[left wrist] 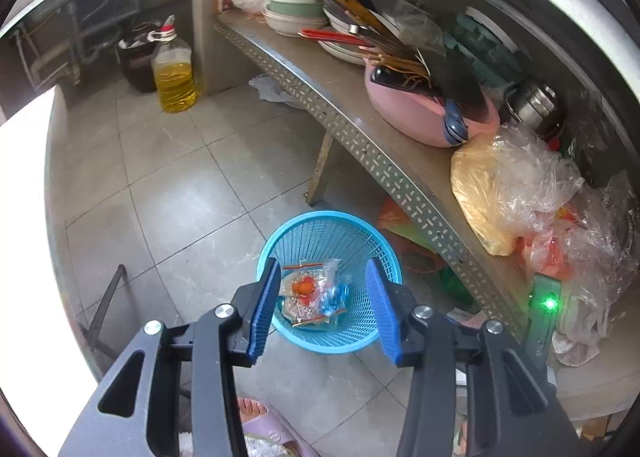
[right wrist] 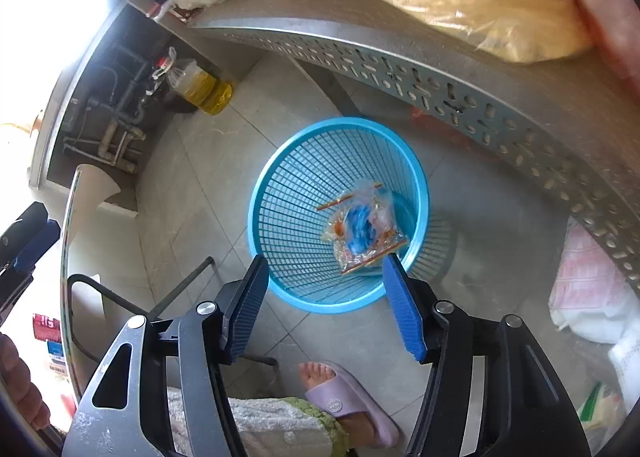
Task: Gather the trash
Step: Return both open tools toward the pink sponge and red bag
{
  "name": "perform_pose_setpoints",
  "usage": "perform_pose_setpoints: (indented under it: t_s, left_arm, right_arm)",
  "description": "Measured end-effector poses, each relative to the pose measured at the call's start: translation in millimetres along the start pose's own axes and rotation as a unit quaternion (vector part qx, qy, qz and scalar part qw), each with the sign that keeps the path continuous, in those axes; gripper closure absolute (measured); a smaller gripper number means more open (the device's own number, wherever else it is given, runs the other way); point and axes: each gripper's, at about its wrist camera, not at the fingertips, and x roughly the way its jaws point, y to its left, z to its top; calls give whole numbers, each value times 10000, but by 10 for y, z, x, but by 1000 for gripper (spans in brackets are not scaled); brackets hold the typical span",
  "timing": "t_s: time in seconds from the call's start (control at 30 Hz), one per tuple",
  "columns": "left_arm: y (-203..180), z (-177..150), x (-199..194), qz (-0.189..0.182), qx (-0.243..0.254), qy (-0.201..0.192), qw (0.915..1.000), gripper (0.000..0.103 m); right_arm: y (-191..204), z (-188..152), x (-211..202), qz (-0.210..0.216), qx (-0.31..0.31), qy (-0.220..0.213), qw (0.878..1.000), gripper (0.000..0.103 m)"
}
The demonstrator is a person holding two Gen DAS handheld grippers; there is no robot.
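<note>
Floor: grey tiles (left wrist: 168, 193) beneath both claws.
Basket: one blue plastic mesh basket (right wrist: 280, 193), below them.
Wrappers: crumpled clear wrappers (right wrist: 362, 229) inside, number unclear.
Left claw (left wrist: 322, 305): released, empty.
Right claw (right wrist: 326, 305): released, empty.

Slippered foot (right wrist: 348, 397) cut off by lower edge.

A bottle of yellow oil (left wrist: 175, 75) is seen standing on the tiled floor (left wrist: 168, 177), near the grey pipes (left wrist: 60, 53). On the tabletop (left wrist: 360, 97) with a perforated metal edge, stacked bowls (left wrist: 298, 1), a pink basin (left wrist: 424, 113) filled with utensils and a clear bag of yellow contents (left wrist: 500, 193) are placed. A lilac slipper (right wrist: 352, 401) is worn on a foot at the bottom.
</note>
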Motion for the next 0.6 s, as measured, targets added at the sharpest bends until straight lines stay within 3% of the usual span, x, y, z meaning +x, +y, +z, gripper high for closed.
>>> perform_pose_setpoints:
  t_s: [0.27, 0.6]
  left_arm:
    - [158, -213, -624, -17, -127, -355, 9993, 47]
    - [382, -607, -1655, 86, -143, -1101, 9938, 34]
  right_arm:
    - [263, -21, -270, 393, -411, -237, 9981, 36]
    - [792, -52, -653, 977, -1167, -466, 9872, 25]
